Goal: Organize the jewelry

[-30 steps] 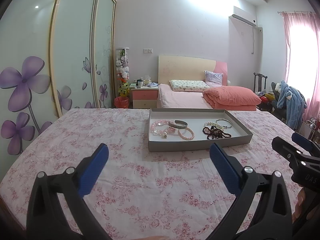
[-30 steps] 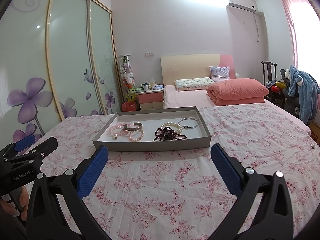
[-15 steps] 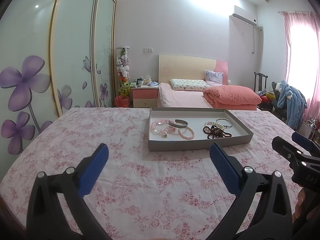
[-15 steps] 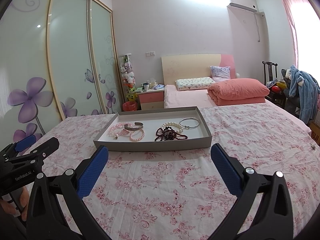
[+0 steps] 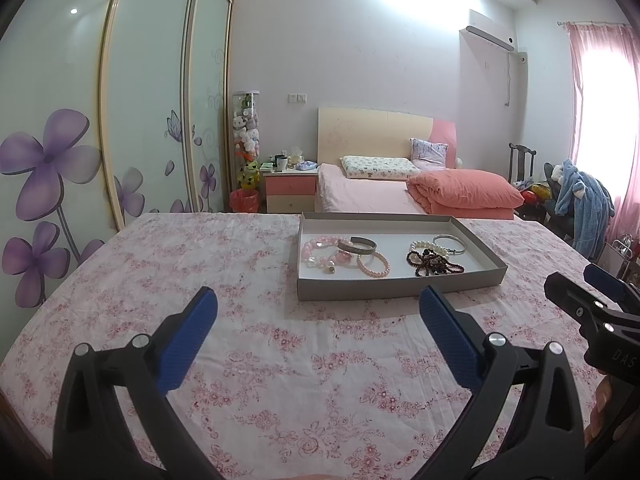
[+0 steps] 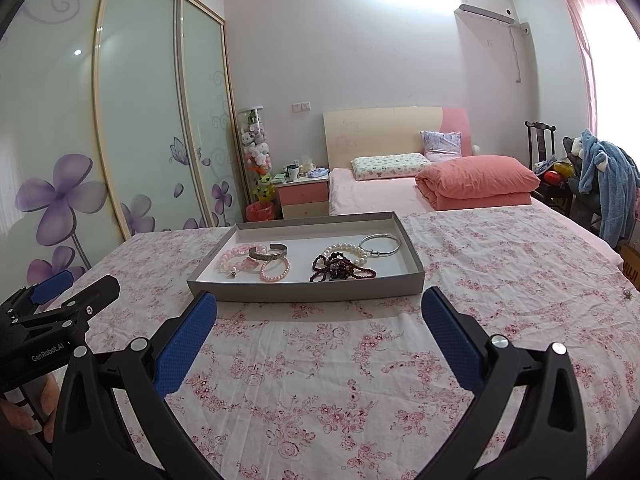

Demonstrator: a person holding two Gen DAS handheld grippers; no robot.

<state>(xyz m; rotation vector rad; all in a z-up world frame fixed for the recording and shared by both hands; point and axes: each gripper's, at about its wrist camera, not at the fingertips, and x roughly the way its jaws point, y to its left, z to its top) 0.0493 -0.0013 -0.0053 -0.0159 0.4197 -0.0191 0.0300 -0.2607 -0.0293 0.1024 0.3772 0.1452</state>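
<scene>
Barely anything moved, both views creeping slightly closer: left hand-held gripper (image 5: pixel 318 312) and right hand-held gripper (image 6: pixel 319 318) gape wide, empty (nothing gripped), jewelry (image 6: pixel 298 261) lying inside tray (image 6: pixel 304 290) on bed (image 6: pixel 500 280).

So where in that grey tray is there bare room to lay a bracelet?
In the tray, bare floor runs along the far wall, plus a strip between the pink bead bracelets and the dark bead strand. Both clusters are crowded.

Both wrist views look low across the bedspread (image 5: pixel 280 360), sharing the tray (image 6: pixel 304 292) ahead.
</scene>
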